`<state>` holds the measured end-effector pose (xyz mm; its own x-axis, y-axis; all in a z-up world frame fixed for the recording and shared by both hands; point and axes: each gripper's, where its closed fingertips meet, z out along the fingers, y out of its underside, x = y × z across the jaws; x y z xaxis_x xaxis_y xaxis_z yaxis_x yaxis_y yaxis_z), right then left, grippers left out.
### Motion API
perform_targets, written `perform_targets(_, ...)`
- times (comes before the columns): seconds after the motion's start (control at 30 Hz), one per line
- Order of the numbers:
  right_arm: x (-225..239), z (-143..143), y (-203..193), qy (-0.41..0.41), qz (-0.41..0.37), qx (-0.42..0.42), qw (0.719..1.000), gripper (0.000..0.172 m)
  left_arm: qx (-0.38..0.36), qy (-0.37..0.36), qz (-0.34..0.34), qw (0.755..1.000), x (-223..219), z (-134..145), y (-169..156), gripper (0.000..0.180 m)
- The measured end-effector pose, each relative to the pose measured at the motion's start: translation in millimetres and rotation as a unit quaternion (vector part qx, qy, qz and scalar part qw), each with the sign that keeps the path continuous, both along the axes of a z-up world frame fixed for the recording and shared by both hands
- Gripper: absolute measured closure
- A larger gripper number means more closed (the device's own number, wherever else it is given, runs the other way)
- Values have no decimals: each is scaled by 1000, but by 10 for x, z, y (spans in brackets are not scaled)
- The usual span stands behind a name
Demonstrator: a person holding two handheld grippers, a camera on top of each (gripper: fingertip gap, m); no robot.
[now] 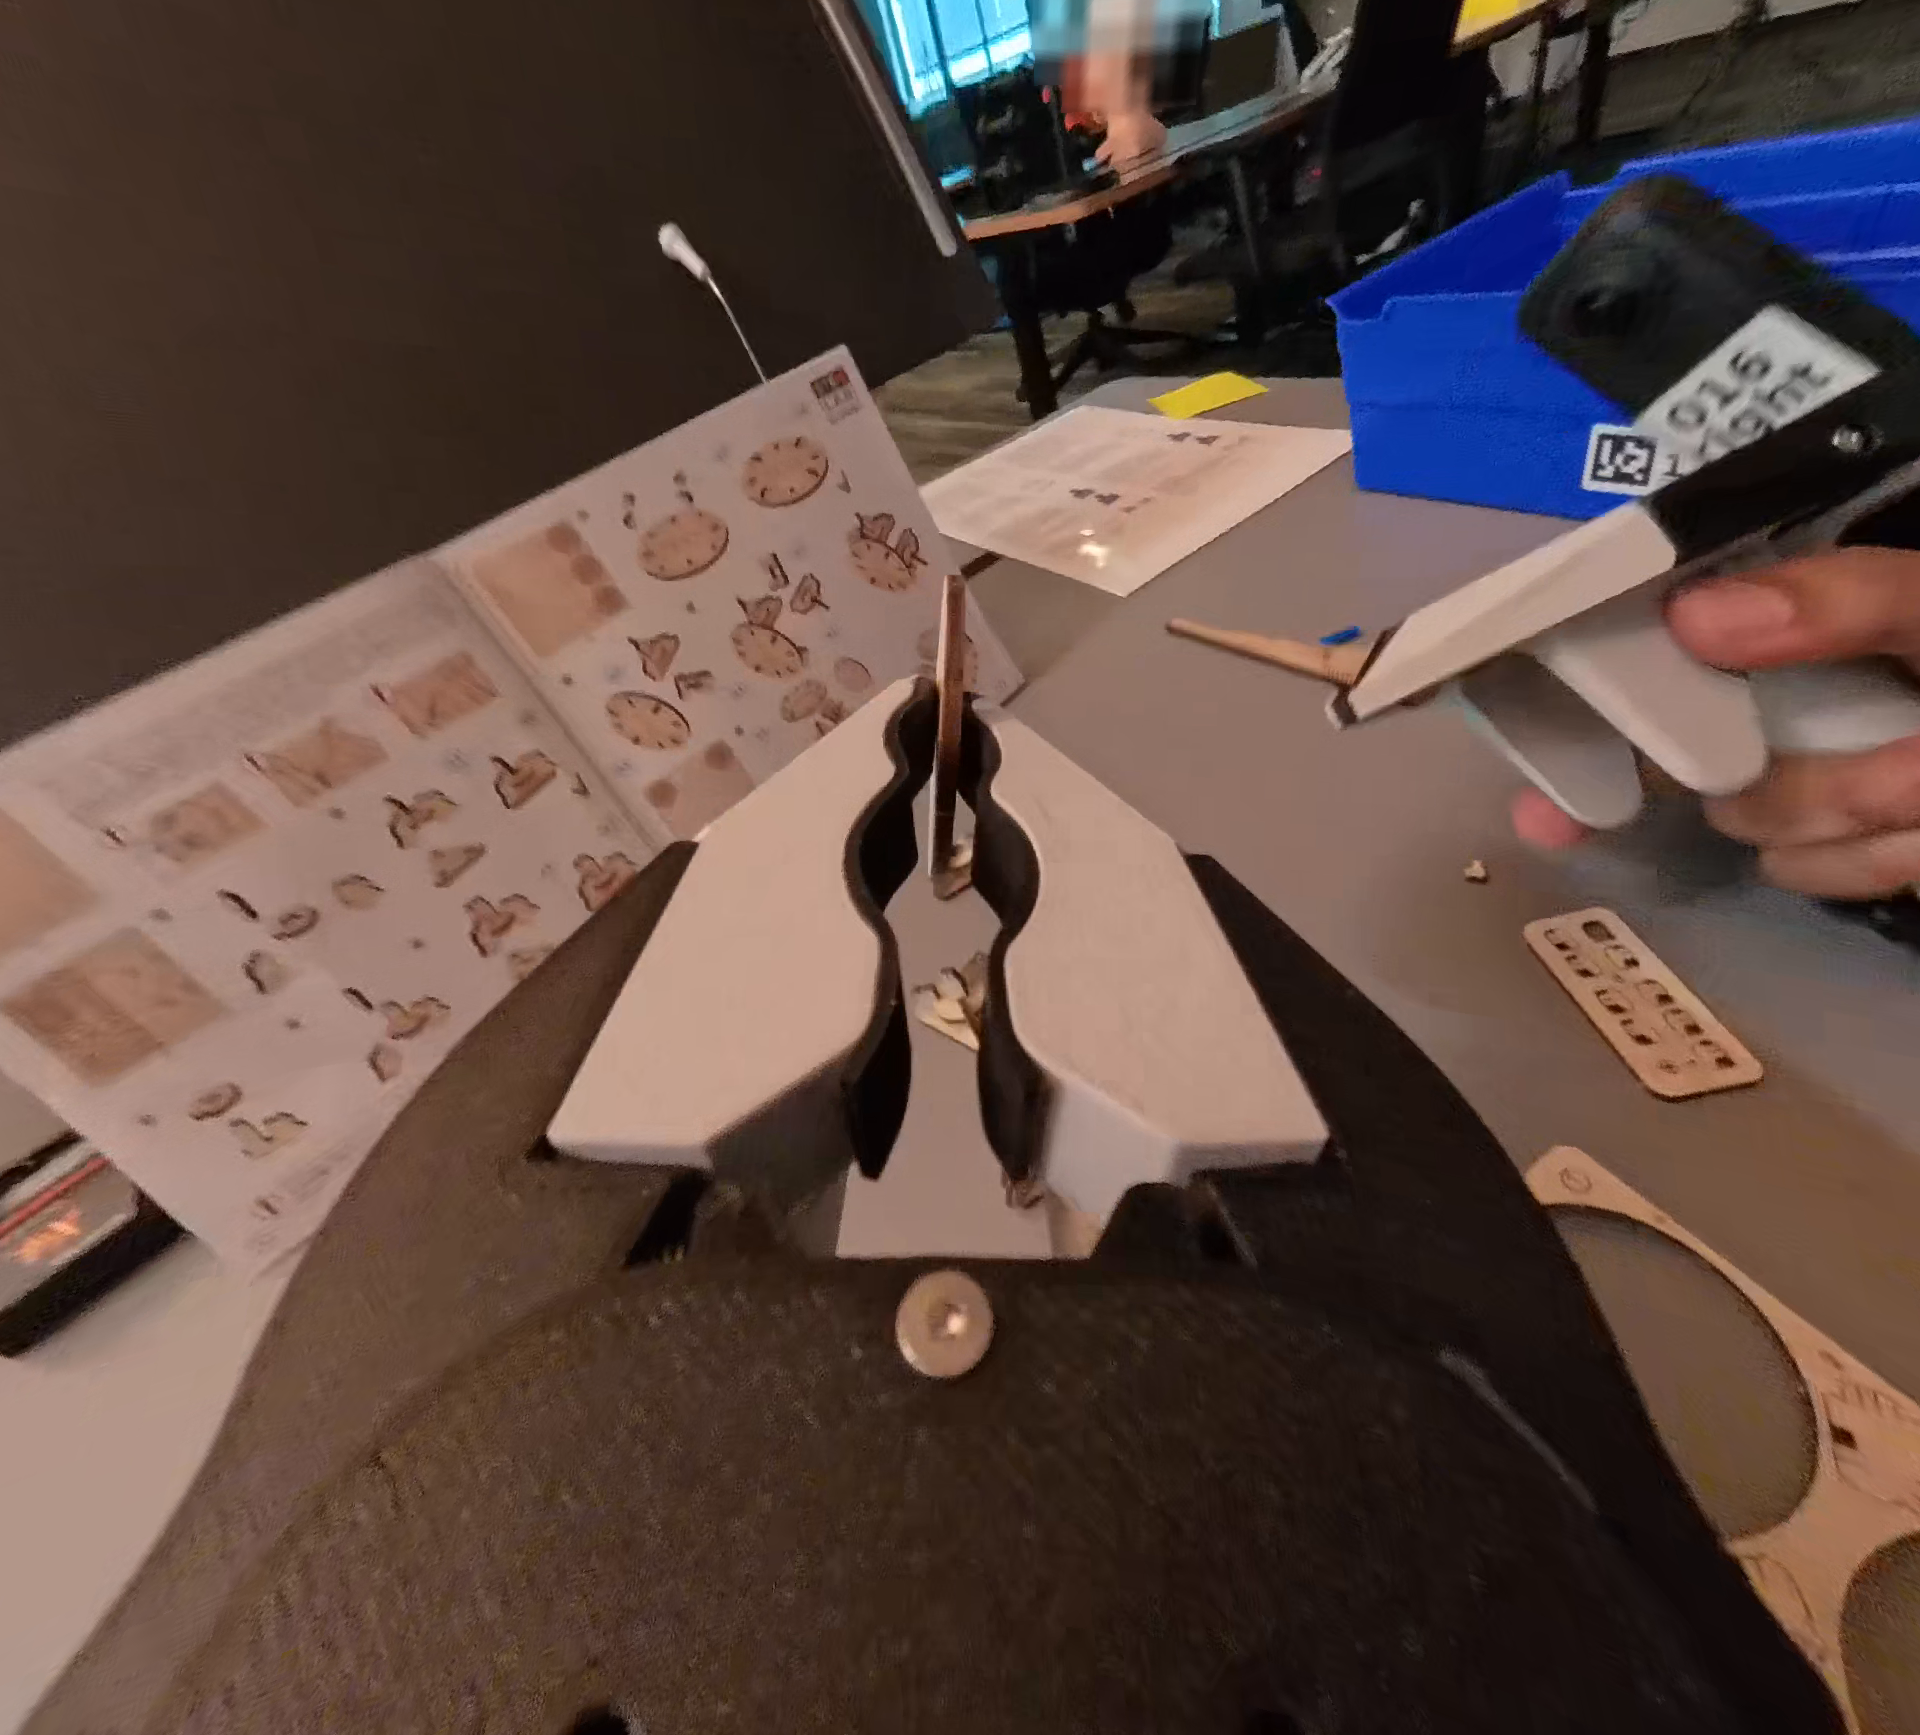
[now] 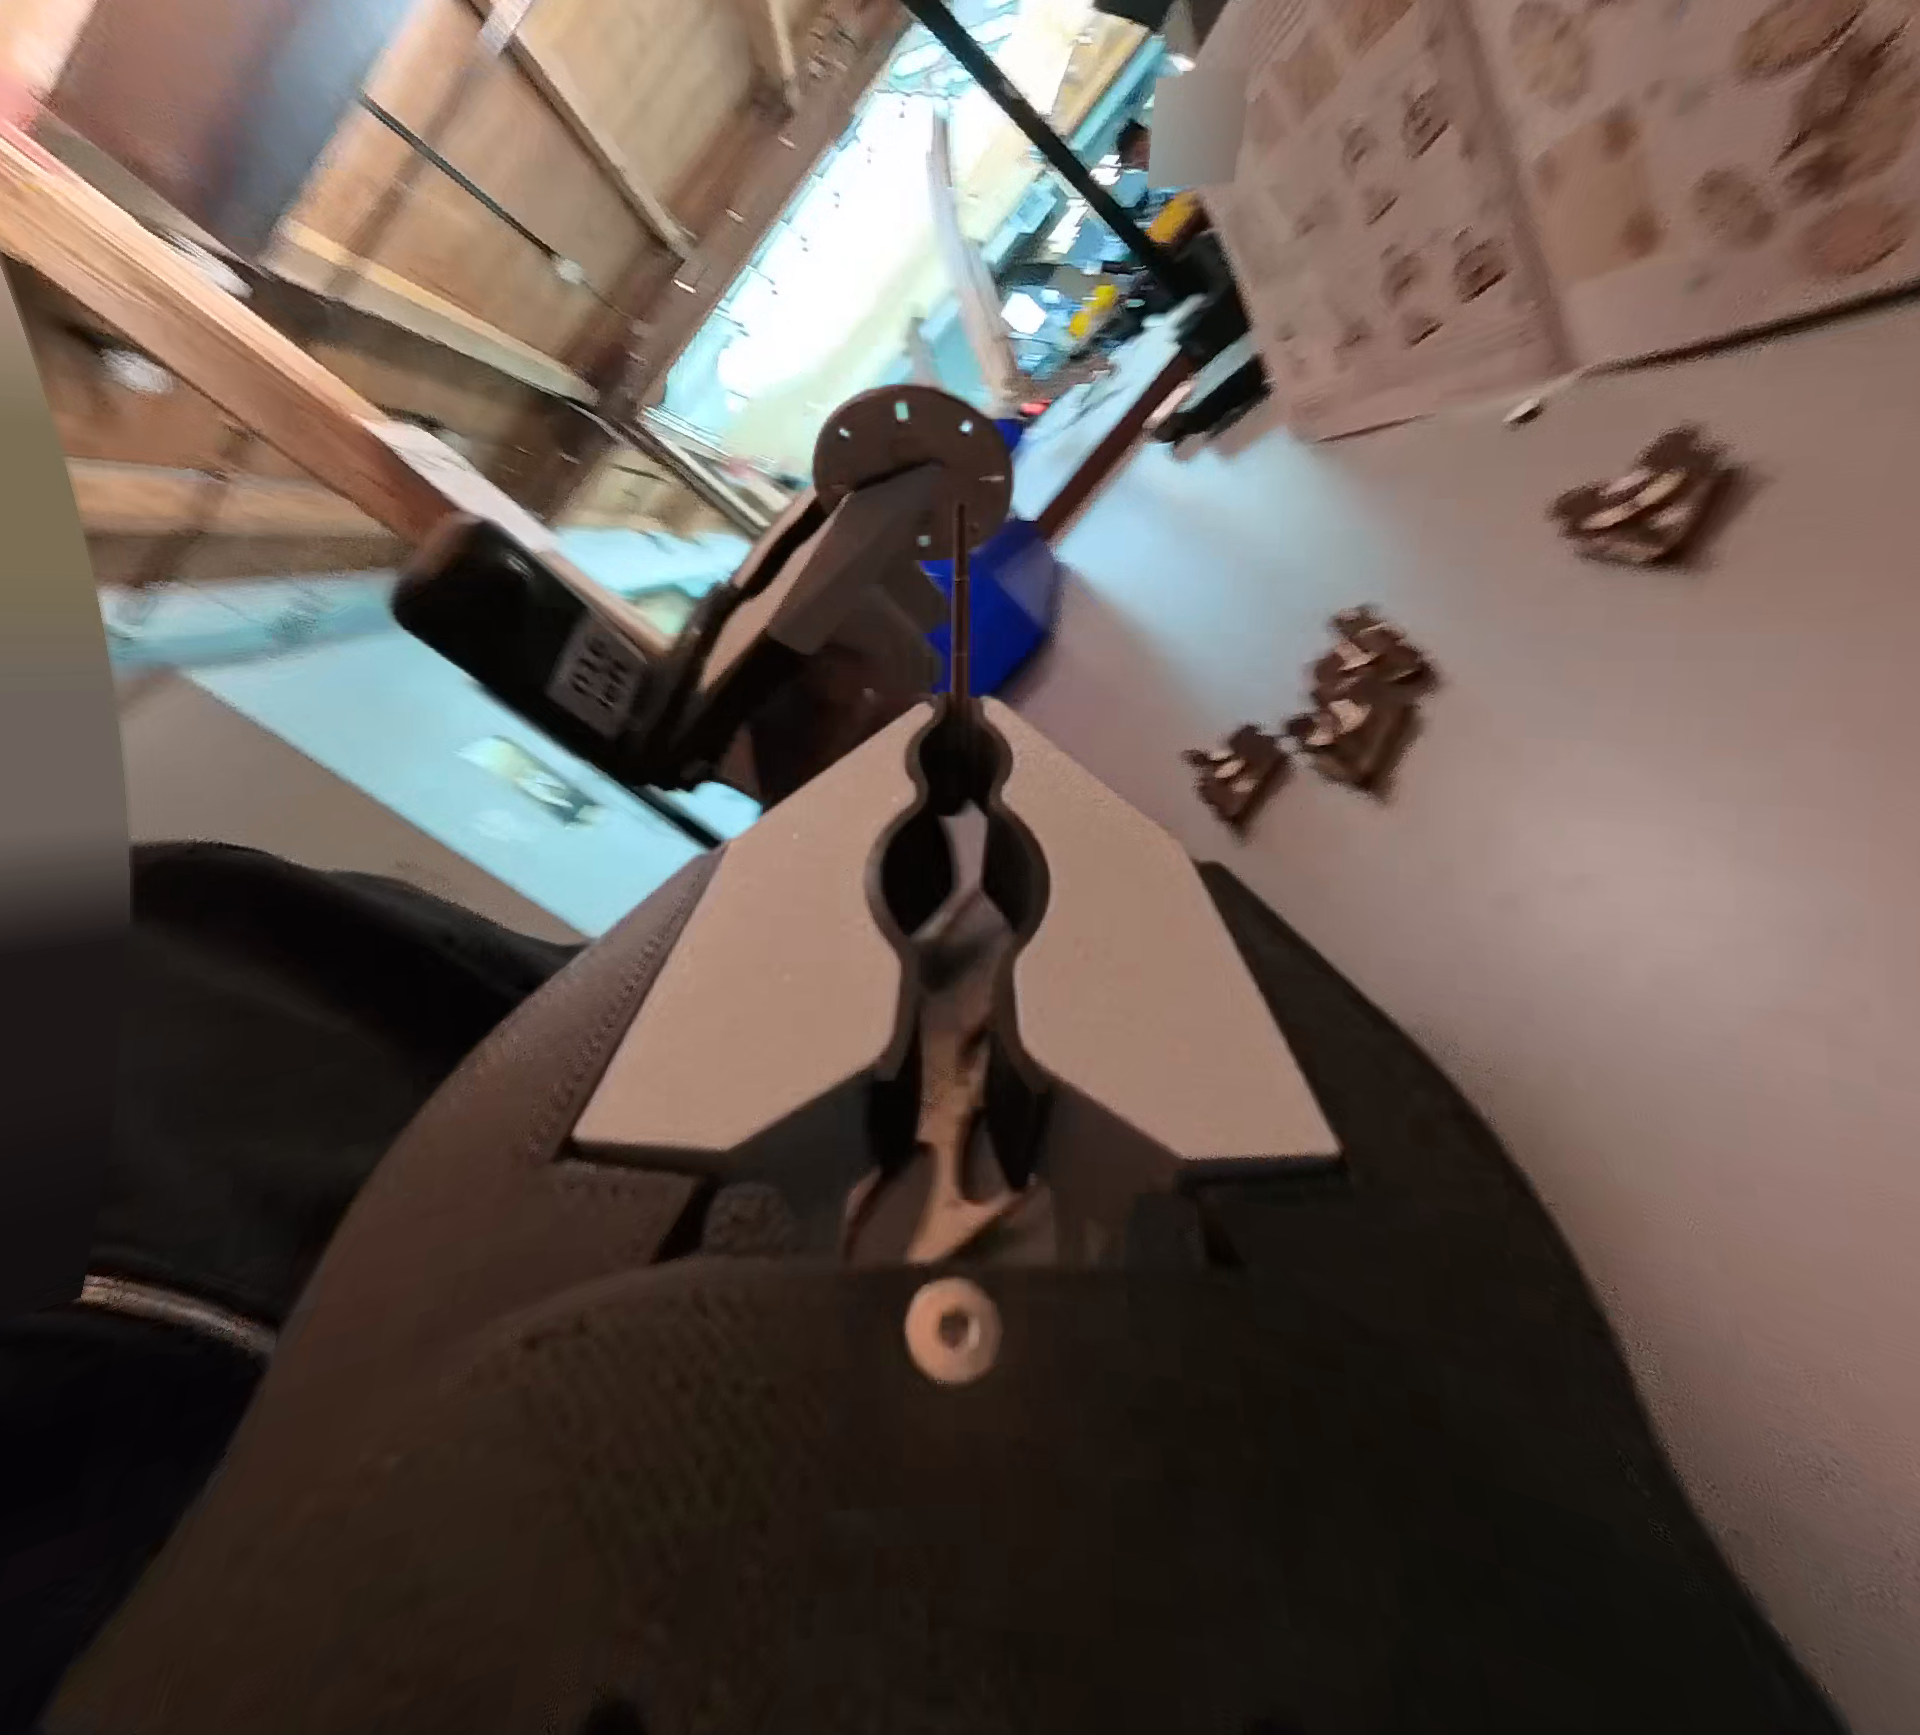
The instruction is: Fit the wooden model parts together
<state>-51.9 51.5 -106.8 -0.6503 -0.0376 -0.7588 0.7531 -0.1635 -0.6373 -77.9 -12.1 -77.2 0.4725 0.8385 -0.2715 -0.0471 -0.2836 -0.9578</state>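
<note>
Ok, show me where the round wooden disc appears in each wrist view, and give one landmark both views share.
Left wrist view: the round wooden disc stands edge-on at centre, clamped at the tips of the left gripper.
Right wrist view: the disc shows its slotted face, upper centre, at the tip of the left gripper farther off.
Shared landmark: the open instruction sheet with wooden-part pictures, standing at the table's back.

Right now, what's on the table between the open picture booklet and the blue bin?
In the left wrist view, a white printed sheet lies flat on the grey table between the instruction booklet and blue bin, with a small yellow note behind it.
</note>
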Motion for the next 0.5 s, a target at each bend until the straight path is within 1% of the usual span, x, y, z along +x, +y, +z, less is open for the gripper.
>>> perform_targets(0.07,-94,-119,99,59,-22,80,995,172,-2,-23,-20,1000,-11,-106,20,180)
perform_targets(0.1,-127,-235,155,87,-23,136,987,172,-2,-41,-38,998,-6,-176,68,180)
perform_targets(0.13,-189,-354,233,117,-34,196,973,172,-3,-71,-70,995,24,-276,161,180)
perform_targets(0.17,-294,-444,337,155,-62,254,953,172,-9,-108,-104,989,70,-396,261,180)
perform_targets(0.2,-391,-515,445,193,-86,310,927,172,-24,-143,-125,982,109,-518,328,180)
perform_targets(0.27,-511,-706,642,234,-102,414,874,171,-69,-169,-130,975,138,-689,367,180)
perform_targets(0.3,-534,-807,717,237,-100,451,855,171,-93,-177,-135,970,166,-759,387,180)
perform_targets(0.33,-548,-883,767,238,-98,476,841,171,-109,-180,-138,968,188,-802,404,180)
perform_targets(0.4,-581,-968,825,241,-101,501,825,171,-127,-187,-147,963,231,-856,443,179)
perform_targets(0.43,-595,-988,838,242,-103,505,822,171,-129,-187,-148,963,240,-859,453,179)
perform_targets(0.5,-631,-989,854,243,-111,506,820,162,-125,-180,-146,965,231,-836,450,180)
